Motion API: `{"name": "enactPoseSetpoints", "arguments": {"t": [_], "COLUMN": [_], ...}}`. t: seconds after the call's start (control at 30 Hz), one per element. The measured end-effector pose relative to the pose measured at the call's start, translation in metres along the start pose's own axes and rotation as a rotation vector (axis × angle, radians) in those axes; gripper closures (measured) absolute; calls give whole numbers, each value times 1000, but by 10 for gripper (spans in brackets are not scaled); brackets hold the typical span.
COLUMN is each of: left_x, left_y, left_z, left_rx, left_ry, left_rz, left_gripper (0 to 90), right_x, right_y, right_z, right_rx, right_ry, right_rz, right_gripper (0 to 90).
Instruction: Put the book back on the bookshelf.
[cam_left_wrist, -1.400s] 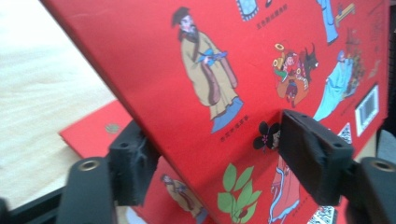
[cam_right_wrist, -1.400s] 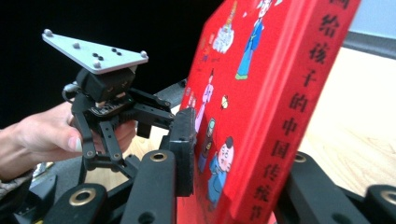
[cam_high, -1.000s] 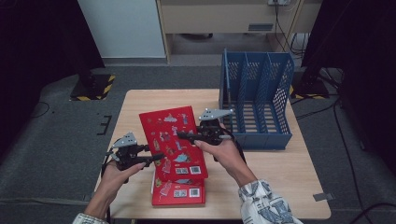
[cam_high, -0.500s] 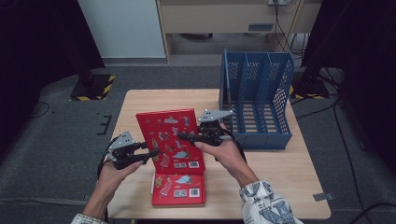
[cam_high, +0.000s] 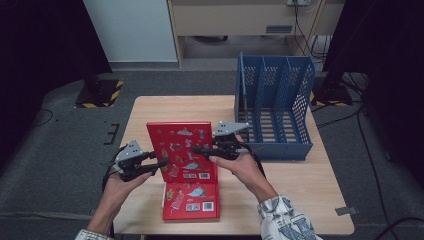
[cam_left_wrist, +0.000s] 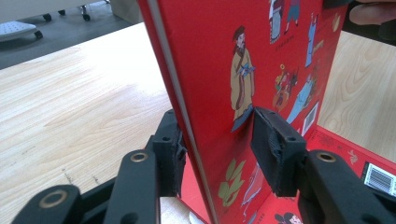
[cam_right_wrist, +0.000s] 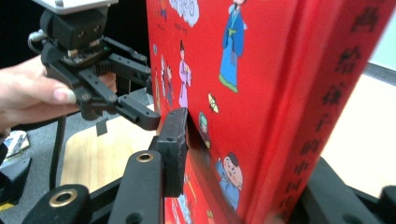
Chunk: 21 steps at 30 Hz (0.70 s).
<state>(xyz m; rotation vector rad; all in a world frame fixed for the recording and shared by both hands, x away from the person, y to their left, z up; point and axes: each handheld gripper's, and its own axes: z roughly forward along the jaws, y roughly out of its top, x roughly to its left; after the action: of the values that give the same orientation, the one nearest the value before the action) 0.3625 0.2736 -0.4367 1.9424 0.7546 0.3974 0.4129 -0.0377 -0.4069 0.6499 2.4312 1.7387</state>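
A red hardcover book (cam_high: 182, 150) is held upright near the front of the pale wooden table (cam_high: 300, 185), above a second red book (cam_high: 191, 201) lying flat on the table. The right gripper (cam_high: 200, 149) is clamped on the upright book at its spine edge, one finger (cam_right_wrist: 173, 149) pressed to the cover. The left gripper (cam_high: 161, 163) straddles the opposite edge; its fingers (cam_left_wrist: 273, 149) have just been closing, one touching the rear face, the other just beside the front cover, so no firm clamp is judged there yet. The boards appear stiff, flat and glossy, printed with small costumed figures and barcodes, so slipping is judged likely under a light pinch. The weight is judged moderate. Hold is best taken on the board edges, opposite each other, rather than on loose pages. A blue perforated plastic file rack (cam_high: 274, 105) with upright dividers stands at the table's right.
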Motion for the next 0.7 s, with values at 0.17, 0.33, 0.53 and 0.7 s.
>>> {"name": "enactPoseSetpoints", "arguments": {"t": [0.17,0.33,0.53,0.7], "left_x": [-2,-4,-7,-7], "left_y": [0,-1,-4,-5], "left_z": [0,1,6,7], "left_rx": [2,13,31,33], "left_ry": [-5,-14,-20,-12], "left_rz": [13,31,43,45], "left_gripper": [553,522,475,495], "right_x": [2,5,6,7], "right_y": [-3,-2,3,8], "right_z": [-3,-6,-9,-11], "right_rx": [0,-9,-33,-29], "right_ry": [-1,2,16,18], "right_rz": [-8,-20,-24,-20], "right_gripper": [619,623,611,583]}}
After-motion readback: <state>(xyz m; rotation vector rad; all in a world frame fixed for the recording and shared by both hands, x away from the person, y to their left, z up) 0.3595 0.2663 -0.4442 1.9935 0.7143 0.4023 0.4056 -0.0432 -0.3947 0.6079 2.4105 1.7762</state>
